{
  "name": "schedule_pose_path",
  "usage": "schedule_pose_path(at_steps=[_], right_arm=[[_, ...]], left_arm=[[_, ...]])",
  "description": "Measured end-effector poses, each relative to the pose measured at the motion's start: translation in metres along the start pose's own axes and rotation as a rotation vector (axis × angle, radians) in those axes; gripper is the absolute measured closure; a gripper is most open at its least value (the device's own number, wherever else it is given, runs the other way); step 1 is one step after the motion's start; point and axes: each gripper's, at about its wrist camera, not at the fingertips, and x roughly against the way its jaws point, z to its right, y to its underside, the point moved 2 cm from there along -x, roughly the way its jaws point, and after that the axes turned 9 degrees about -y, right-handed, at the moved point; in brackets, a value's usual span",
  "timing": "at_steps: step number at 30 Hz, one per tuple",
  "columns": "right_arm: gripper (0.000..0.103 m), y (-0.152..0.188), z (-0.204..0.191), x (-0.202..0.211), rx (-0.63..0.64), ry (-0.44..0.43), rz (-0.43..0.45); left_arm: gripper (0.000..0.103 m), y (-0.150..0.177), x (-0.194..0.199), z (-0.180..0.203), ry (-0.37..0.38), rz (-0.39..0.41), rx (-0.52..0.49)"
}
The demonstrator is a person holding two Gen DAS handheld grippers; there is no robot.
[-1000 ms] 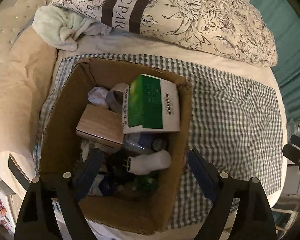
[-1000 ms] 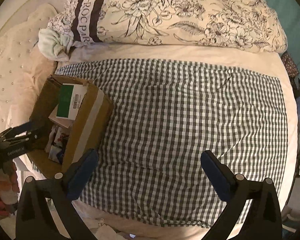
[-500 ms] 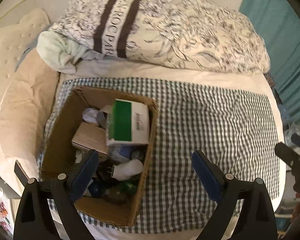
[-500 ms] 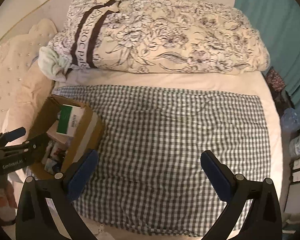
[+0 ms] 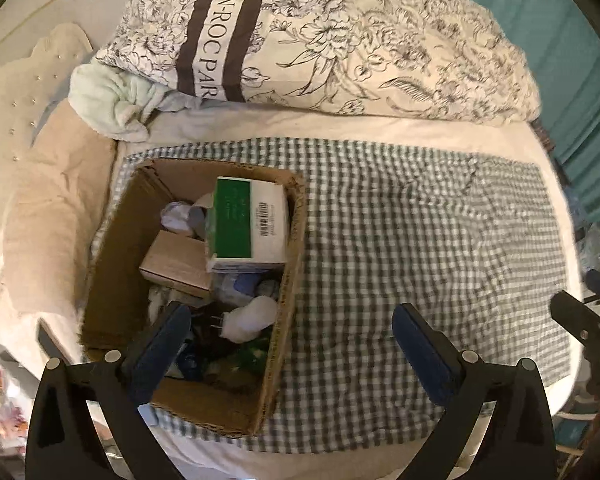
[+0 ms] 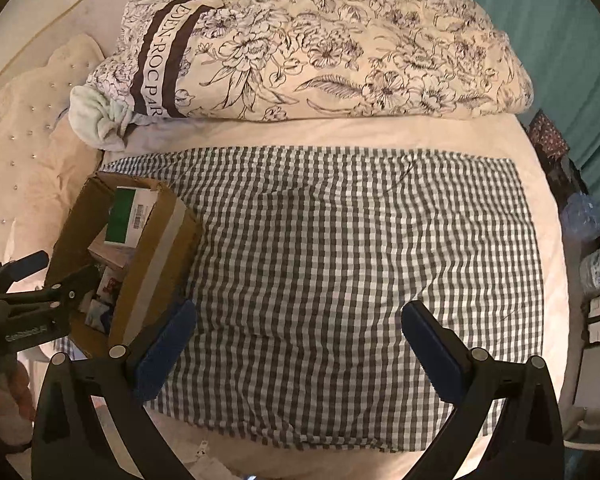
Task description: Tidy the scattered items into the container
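The brown corrugated cardboard box [image 5: 196, 280] sits at the left end of the grey-and-white checked cloth [image 5: 420, 240], filled with a green-and-white carton [image 5: 248, 220], a white plug adapter [image 5: 248, 316] and other small items. It looks light but floppy-walled — best taken by a rim edge, if at all. The left gripper [image 5: 292, 344] and right gripper [image 6: 300, 344] both hang spread wide, holding and touching nothing — no loose items show on the cloth.
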Motion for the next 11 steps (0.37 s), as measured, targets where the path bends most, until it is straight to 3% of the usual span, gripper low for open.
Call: schedule_pose_path(at_steps=[2,3,4,7,8,11], right_arm=[[0.000,0.003,-0.001,-0.001,0.006,0.004,-0.005],[0.000,0.004,-0.001,-0.001,0.009,0.005,-0.009],[0.000,0.005,-0.001,-0.002,0.011,0.007,-0.015],[0.000,0.008,-0.002,-0.003,0.014,0.020,-0.028],[0.000,0.009,-0.001,-0.003,0.014,0.023,-0.029],[0.000,0.012,0.001,-0.001,0.014,0.029,-0.031]], left_arm=[[0.000,-0.002,0.000,0.001,-0.122,0.021,-0.022],[0.000,-0.002,0.000,0.003,-0.141,0.026,-0.034],[0.000,-0.003,-0.001,0.005,-0.108,0.023,-0.044],[0.000,-0.002,-0.011,0.006,0.095,-0.052,-0.004],[0.000,-0.002,-0.014,0.005,0.120,-0.071,0.017],[0.000,-0.001,-0.018,0.004,0.102,-0.078,0.010]])
